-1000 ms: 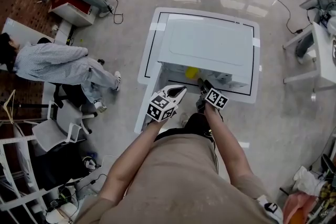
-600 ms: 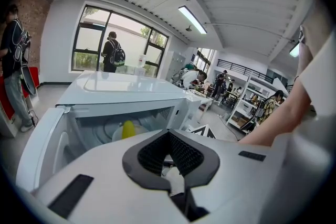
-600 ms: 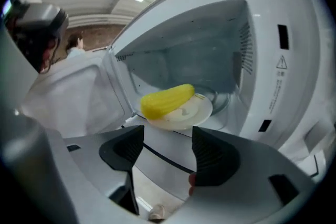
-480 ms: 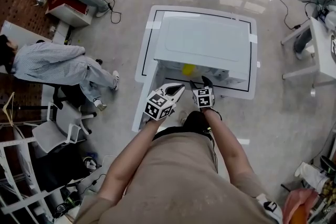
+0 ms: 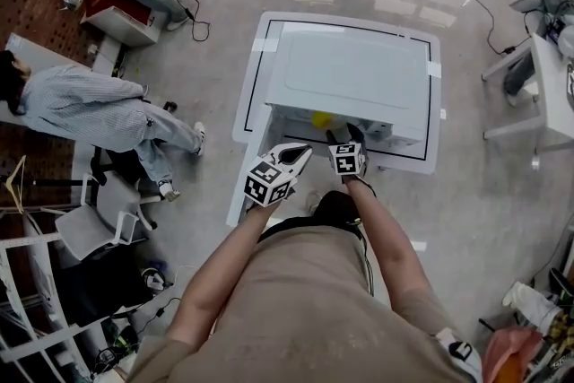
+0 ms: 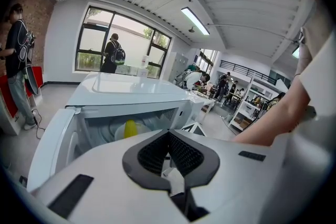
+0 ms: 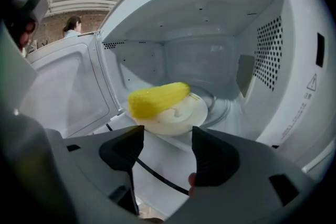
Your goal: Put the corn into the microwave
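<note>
One corn (image 7: 157, 99) lies on the white plate (image 7: 185, 116) inside the open microwave (image 7: 273, 60). Right claw (image 7: 167, 136): jaws wide apart, empty. Left claw (image 6: 169, 140): jaws together, empty.

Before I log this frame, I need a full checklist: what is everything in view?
microwave: 1, white, on the table, door open
corn: 1, yellow, on the plate
plate: 1, white, inside the microwave
table: 1, white with black line, under the microwave
seated person: 1, striped shirt, left of the table
chair: 1, white, lower left
left gripper: 1, white, shut, empty, before the microwave
right gripper: 1, grey, open, empty, at the microwave's mouth
</note>
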A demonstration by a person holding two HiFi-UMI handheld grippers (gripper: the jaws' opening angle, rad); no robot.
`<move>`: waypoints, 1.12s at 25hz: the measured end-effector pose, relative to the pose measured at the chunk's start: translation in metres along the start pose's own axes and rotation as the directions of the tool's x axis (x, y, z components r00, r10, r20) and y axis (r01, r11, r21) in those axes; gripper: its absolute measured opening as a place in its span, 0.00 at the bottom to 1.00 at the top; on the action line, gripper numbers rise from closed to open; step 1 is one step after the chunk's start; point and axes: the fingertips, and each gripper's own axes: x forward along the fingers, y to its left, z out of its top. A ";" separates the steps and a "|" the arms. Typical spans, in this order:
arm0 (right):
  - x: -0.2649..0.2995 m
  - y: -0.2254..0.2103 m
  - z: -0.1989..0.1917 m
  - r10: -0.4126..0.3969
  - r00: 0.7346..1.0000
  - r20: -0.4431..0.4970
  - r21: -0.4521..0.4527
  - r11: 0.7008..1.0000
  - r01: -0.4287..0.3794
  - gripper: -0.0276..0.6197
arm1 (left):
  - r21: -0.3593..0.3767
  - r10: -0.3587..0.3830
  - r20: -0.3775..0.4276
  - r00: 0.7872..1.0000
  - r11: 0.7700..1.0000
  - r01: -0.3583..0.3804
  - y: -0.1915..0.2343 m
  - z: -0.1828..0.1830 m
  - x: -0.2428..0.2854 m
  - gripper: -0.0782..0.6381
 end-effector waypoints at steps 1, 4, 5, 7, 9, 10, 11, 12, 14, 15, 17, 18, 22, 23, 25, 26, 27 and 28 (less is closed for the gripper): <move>0.002 -0.001 0.003 -0.006 1.000 0.002 -0.011 1.000 0.006 0.46 | 0.000 0.002 0.000 1.000 1.000 -0.002 0.001 0.000 -0.001 0.10; 0.009 -0.002 0.010 -0.016 1.000 0.003 -0.034 0.999 0.016 0.46 | 0.000 0.006 0.000 1.000 1.000 -0.006 0.003 0.001 -0.001 0.10; 0.011 -0.003 0.012 -0.019 1.000 0.001 -0.038 0.999 0.019 0.46 | -0.001 0.009 0.000 1.000 1.000 -0.009 0.004 0.001 -0.001 0.10; 0.015 -0.005 0.015 -0.027 1.000 -0.003 -0.046 0.999 0.027 0.46 | -0.002 0.015 0.003 1.000 1.000 -0.015 0.006 0.001 -0.002 0.10; 0.020 -0.007 0.019 -0.033 0.999 -0.011 -0.057 0.998 0.032 0.46 | -0.004 0.021 0.007 1.000 1.000 -0.020 0.009 0.002 -0.005 0.10; 0.022 -0.008 0.021 -0.037 0.999 -0.014 -0.063 0.997 0.036 0.46 | -0.005 0.023 0.008 1.000 1.000 -0.023 0.011 0.002 -0.007 0.10; 0.024 -0.008 0.023 -0.041 0.999 -0.015 -0.069 0.997 0.040 0.46 | -0.006 0.026 0.010 1.000 1.000 -0.026 0.013 0.002 -0.010 0.10; 0.025 -0.008 0.026 -0.044 0.999 -0.016 -0.071 0.997 0.043 0.46 | -0.007 0.029 0.011 1.000 1.000 -0.029 0.015 0.002 -0.012 0.10; 0.028 -0.008 0.030 -0.046 0.999 -0.021 -0.066 0.997 0.044 0.46 | -0.013 0.035 0.015 0.999 0.999 -0.035 0.017 0.001 -0.017 0.10; 0.030 -0.008 0.033 -0.048 0.999 -0.022 -0.062 0.997 0.047 0.46 | -0.016 0.036 0.016 0.999 0.999 -0.036 0.018 0.000 -0.020 0.10; 0.033 -0.010 0.036 -0.059 0.998 -0.032 -0.052 0.997 0.057 0.46 | -0.020 0.035 0.016 0.999 0.999 -0.035 0.016 -0.002 -0.024 0.10; 0.035 -0.012 0.037 -0.064 0.997 -0.040 -0.046 0.997 0.062 0.46 | -0.020 0.033 0.017 0.999 0.999 -0.033 0.015 -0.003 -0.026 0.10; 0.044 -0.021 0.047 -0.089 0.995 -0.053 -0.036 0.996 0.087 0.46 | -0.025 0.029 0.028 0.999 0.999 -0.028 0.011 -0.006 -0.030 0.10; 0.043 -0.022 0.050 -0.092 0.995 -0.049 -0.034 0.995 0.090 0.46 | -0.028 0.029 0.032 0.999 0.999 -0.028 0.011 -0.007 -0.031 0.10; 0.034 -0.020 0.052 -0.084 0.996 -0.032 -0.017 0.996 0.084 0.46 | -0.036 0.028 0.043 0.999 0.999 -0.026 0.009 -0.009 -0.034 0.10; 0.027 -0.017 0.051 -0.074 0.997 -0.023 -0.009 0.997 0.074 0.46 | -0.043 0.026 0.052 0.998 0.999 -0.024 0.008 -0.009 -0.036 0.10; 0.019 -0.014 0.050 -0.060 0.998 -0.012 -0.006 0.998 0.060 0.46 | -0.051 0.024 0.064 0.998 0.999 -0.021 0.006 -0.008 -0.039 0.10; 0.009 -0.010 0.050 -0.043 0.999 0.002 -0.012 0.999 0.043 0.46 | -0.059 0.021 0.078 0.997 0.998 -0.017 0.004 -0.008 -0.042 0.10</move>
